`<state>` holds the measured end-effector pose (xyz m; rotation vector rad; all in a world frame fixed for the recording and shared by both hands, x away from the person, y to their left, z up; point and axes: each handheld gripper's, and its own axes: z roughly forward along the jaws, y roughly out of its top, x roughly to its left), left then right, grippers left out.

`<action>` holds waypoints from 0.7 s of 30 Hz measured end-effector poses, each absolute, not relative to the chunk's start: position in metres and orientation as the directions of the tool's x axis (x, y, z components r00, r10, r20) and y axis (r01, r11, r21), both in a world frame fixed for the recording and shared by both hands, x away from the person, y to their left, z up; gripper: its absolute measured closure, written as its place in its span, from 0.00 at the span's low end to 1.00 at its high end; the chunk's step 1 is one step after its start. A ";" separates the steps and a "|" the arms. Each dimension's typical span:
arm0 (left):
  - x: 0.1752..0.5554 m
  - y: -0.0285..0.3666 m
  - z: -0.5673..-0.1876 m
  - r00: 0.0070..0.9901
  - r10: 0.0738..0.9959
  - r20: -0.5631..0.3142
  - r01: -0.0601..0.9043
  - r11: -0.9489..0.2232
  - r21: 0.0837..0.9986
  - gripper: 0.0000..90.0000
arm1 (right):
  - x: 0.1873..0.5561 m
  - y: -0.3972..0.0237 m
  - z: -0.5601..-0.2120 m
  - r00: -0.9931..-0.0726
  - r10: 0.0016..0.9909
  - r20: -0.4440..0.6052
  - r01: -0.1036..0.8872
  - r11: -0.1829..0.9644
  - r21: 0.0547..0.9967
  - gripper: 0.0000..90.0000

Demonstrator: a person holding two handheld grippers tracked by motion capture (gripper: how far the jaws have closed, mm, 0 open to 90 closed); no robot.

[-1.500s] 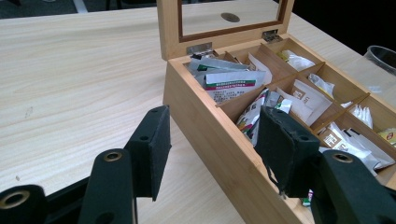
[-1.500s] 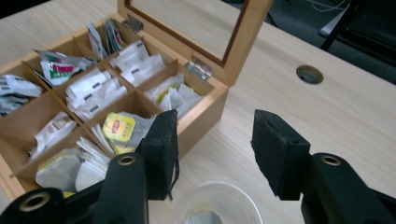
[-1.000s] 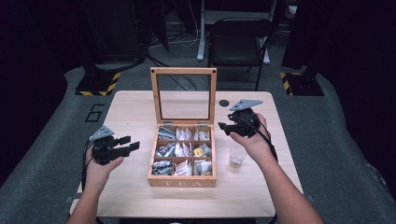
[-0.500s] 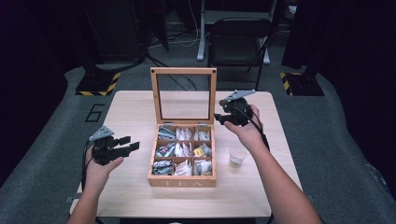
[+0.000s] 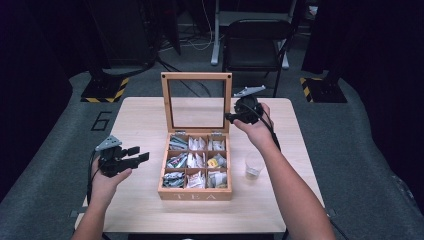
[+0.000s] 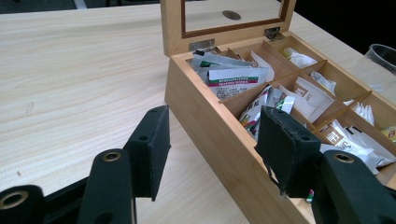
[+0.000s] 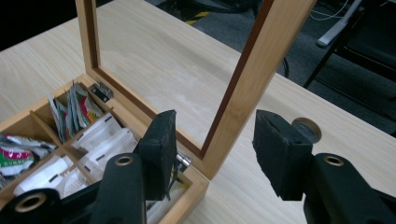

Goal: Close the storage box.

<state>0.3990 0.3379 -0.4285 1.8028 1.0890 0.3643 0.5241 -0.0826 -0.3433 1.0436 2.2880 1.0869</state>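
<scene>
The wooden tea box (image 5: 196, 165) sits in the middle of the pale table (image 5: 140, 125), its glass-paned lid (image 5: 196, 102) standing upright on 2 small metal hinges. The right gripper (image 5: 235, 116) hangs at the lid's right edge, jaws part open with the wooden frame rail between them in the right gripper view, the pads not visibly pressing it. That rail looks stiff and easy to pinch; the pane is the fragile part, so I would take the frame and swing it down slowly. The left gripper (image 5: 137, 155) hovers left of the box, jaws half open and empty. Inside, 9 compartments hold light, crinkly sachets (image 5: 195, 160); a clear plastic cup (image 5: 254, 165) stands to the right
</scene>
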 end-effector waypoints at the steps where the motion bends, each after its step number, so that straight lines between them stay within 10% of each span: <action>1: 0.399 0.338 -0.429 0.555 0.805 -0.209 0.518 -0.138 0.844 0.49 | 0.527 -0.082 -0.344 -0.642 0.766 -0.037 0.456 0.419 0.785 0.54; 21: 0.399 0.345 -0.430 0.544 0.812 -0.212 0.519 -0.126 0.846 0.49 | 0.562 -0.076 -0.369 -0.586 0.810 -0.004 0.507 0.370 0.778 0.51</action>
